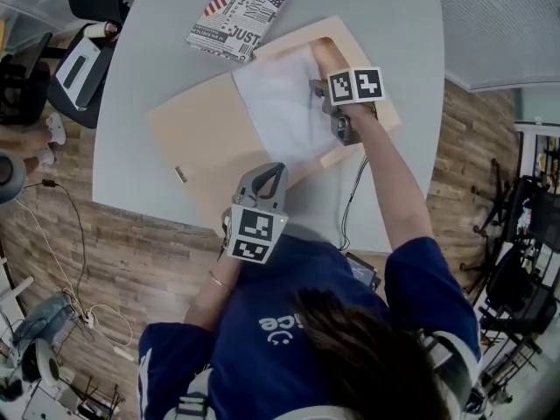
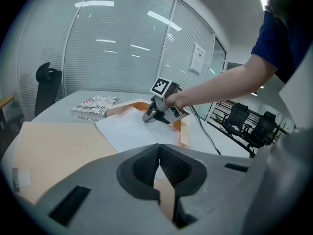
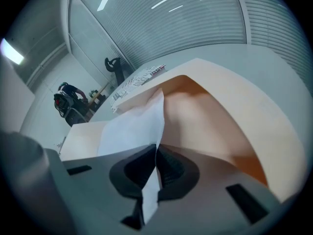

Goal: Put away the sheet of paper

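A white sheet of paper [image 1: 280, 103] lies on an open tan folder [image 1: 197, 143] on the grey table. My right gripper [image 1: 324, 99] is shut on the sheet's right edge, by the folder's raised right flap. In the right gripper view the sheet [image 3: 132, 129] runs up out of the shut jaws [image 3: 156, 155], and the flap [image 3: 210, 116] curves over it like a pocket. My left gripper [image 1: 267, 178] is shut on the folder's near edge. A tan strip shows between its jaws [image 2: 159, 153] in the left gripper view, with the sheet [image 2: 127, 131] beyond.
A book with a printed cover [image 1: 238, 4] lies at the far side of the table [image 1: 394, 24], touching the folder's far edge. A small clip-like item [image 1: 180, 175] rests by the folder's near left edge. A cable [image 1: 354, 191] crosses the near right. An office chair [image 1: 83, 59] stands left.
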A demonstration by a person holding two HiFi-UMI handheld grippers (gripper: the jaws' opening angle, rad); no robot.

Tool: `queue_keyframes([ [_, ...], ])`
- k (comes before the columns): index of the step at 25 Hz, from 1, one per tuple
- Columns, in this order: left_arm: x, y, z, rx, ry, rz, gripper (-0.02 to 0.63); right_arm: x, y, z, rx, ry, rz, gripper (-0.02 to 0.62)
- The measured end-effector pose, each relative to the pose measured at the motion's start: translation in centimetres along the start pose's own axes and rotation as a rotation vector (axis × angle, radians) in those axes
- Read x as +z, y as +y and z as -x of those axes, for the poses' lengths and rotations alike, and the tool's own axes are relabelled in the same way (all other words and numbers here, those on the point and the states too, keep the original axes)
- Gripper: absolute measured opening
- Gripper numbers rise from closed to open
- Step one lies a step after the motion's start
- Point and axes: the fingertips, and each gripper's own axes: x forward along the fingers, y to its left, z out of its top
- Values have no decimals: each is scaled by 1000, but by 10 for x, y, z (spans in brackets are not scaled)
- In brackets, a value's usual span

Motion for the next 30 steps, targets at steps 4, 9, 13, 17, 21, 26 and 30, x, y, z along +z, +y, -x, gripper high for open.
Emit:
queue_keyframes([
  [4, -19, 0, -6, -5, 68, 2, 5, 9, -19, 12, -180, 20, 159, 8],
  [9, -28, -3, -11, -20, 108, -5, 5, 16, -31, 23, -363, 15, 375, 8],
  [13, -32, -4, -13, -23, 121, -6, 5, 16, -42, 28, -525, 41, 424, 11],
  [17, -30, -1, -12, -16, 109, 6, 5, 6, -52, 24, -606, 85, 369, 85],
  [21, -25, 0, -10, -4, 87, 7, 5, 4, -48, 26, -597, 61, 330, 201],
  [26, -21, 0, -7, 4, 66, 2, 5, 4, -35, 41, -580, 4, 294, 270],
  [30, -17, -2, -4, 2, 39, 8, 5, 17, -17, 70, -531, -132, 263, 270],
])
